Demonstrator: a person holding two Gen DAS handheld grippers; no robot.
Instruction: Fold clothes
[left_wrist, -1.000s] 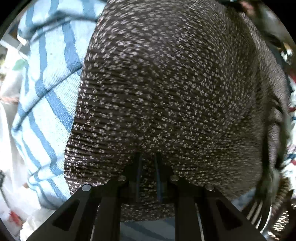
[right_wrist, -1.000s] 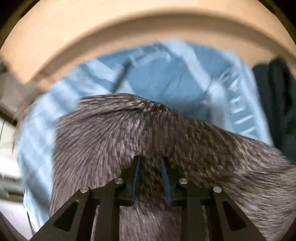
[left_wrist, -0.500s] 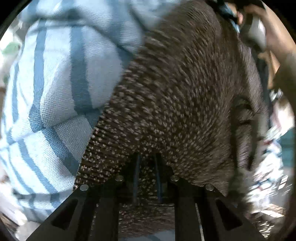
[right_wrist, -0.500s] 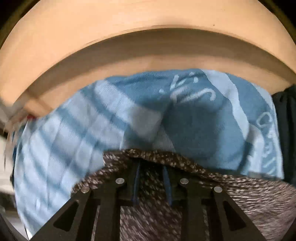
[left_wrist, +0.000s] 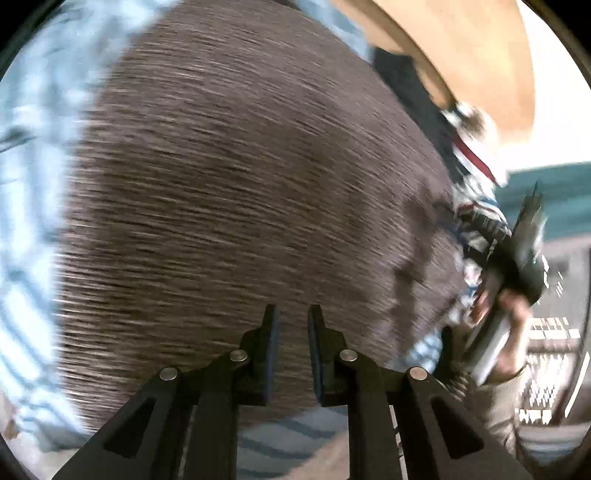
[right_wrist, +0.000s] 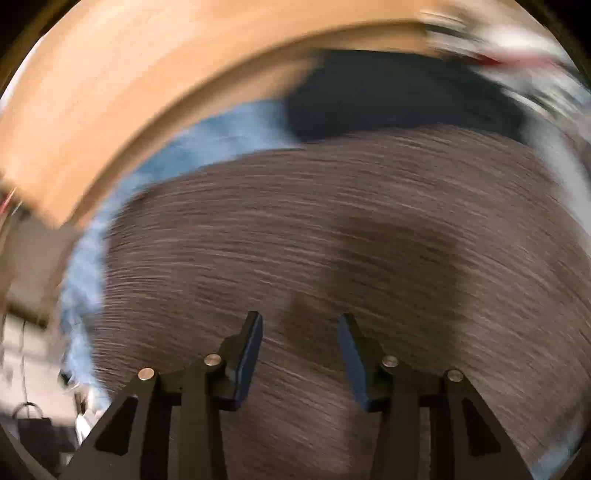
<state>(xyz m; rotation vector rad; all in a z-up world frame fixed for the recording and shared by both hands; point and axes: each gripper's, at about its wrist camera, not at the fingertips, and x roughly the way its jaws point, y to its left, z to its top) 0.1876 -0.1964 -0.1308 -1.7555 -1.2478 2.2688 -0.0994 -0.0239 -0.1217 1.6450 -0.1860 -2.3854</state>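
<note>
Left wrist view: a blue-and-white striped cloth (left_wrist: 29, 206) is showing as a blurred band from 7 to 11 o'clock. A dark brown patterned garment (left_wrist: 236, 184), streaked by motion blur, is filling the centre and lying over that cloth. At 6 o'clock the left gripper (left_wrist: 291, 328) is sitting with its jaws a narrow gap apart; the garment is visible through the gap, and whether any fabric is being pinched cannot be told. At 1 o'clock a tan wooden surface (left_wrist: 480, 55) is curving across the edge. At 3 to 4 o'clock the right hand (left_wrist: 513, 306) is gripping the handle of the other tool, blurred. Right wrist view: the wooden surface (right_wrist: 147, 85) is arching from 9 to 12 o'clock, with the blue cloth (right_wrist: 221, 133) lying just below it. A dark navy item (right_wrist: 399, 92) is sitting at 12 to 1 o'clock, touching the garment's far edge. The brown garment (right_wrist: 332, 229) is spreading across the centre and lower right. At 6 o'clock the right gripper (right_wrist: 300, 332) is holding its jaws wide apart and empty, poised above the garment.
</note>
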